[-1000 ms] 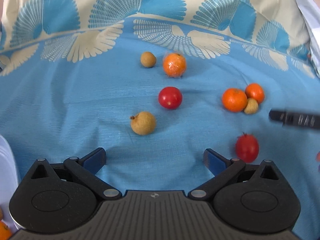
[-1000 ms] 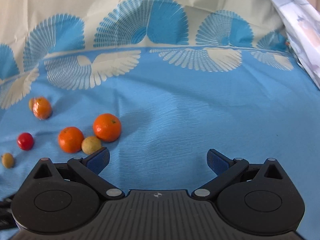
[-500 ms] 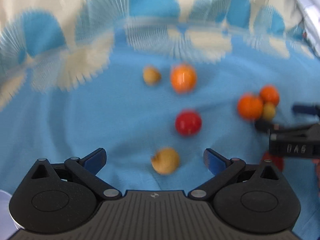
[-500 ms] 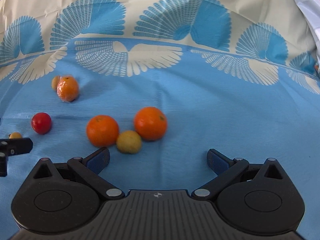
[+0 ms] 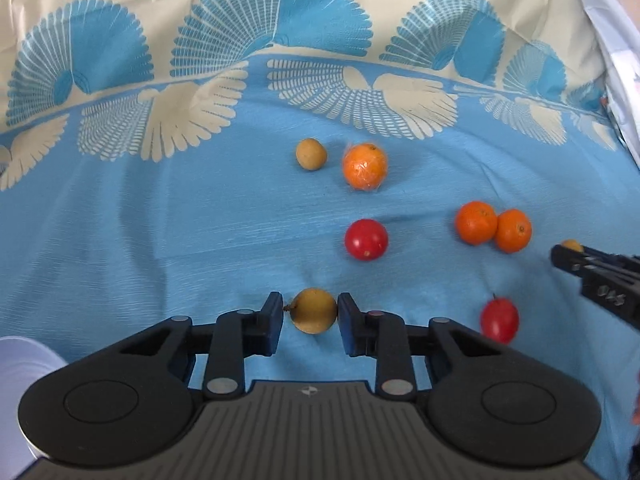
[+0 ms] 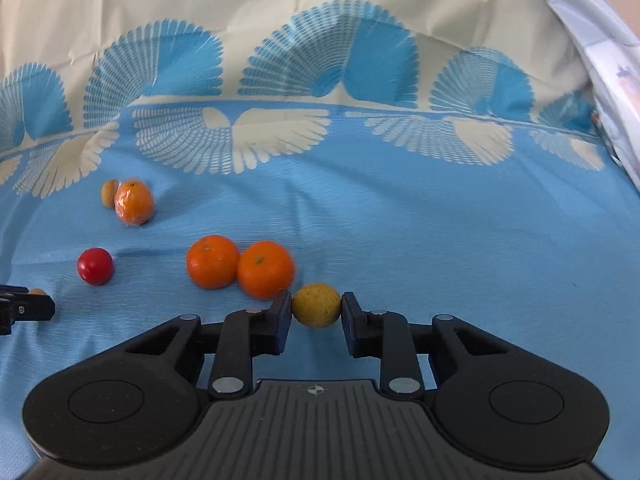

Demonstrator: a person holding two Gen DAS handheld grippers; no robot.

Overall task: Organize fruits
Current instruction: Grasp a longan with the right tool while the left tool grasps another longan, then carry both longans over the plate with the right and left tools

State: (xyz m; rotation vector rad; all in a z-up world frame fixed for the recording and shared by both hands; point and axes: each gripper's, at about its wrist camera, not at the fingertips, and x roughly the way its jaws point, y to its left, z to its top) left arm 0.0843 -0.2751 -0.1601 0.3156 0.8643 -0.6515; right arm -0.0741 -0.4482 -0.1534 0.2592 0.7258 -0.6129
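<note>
My left gripper (image 5: 311, 312) is shut on a small tan-yellow fruit (image 5: 313, 311) on the blue cloth. My right gripper (image 6: 316, 307) is shut on a small yellow fruit (image 6: 317, 305) beside two oranges (image 6: 212, 261) (image 6: 265, 267). In the left wrist view, a red tomato (image 5: 366, 239), a plastic-wrapped orange (image 5: 365, 165), a tan fruit (image 5: 311, 153) and another red tomato (image 5: 499, 319) lie ahead. The right gripper's fingers (image 5: 568, 257) show at the right edge there.
A blue and cream patterned cloth (image 5: 160, 220) covers the surface. A white container rim (image 5: 20, 364) sits at the lower left of the left wrist view. Pale fabric (image 6: 600, 60) hangs at the far right. The left gripper's finger (image 6: 24, 310) shows at the right wrist view's left edge.
Both grippers moved forward and closed from open. The left closed on the tan-yellow fruit, the right on the yellow fruit beside the two oranges.
</note>
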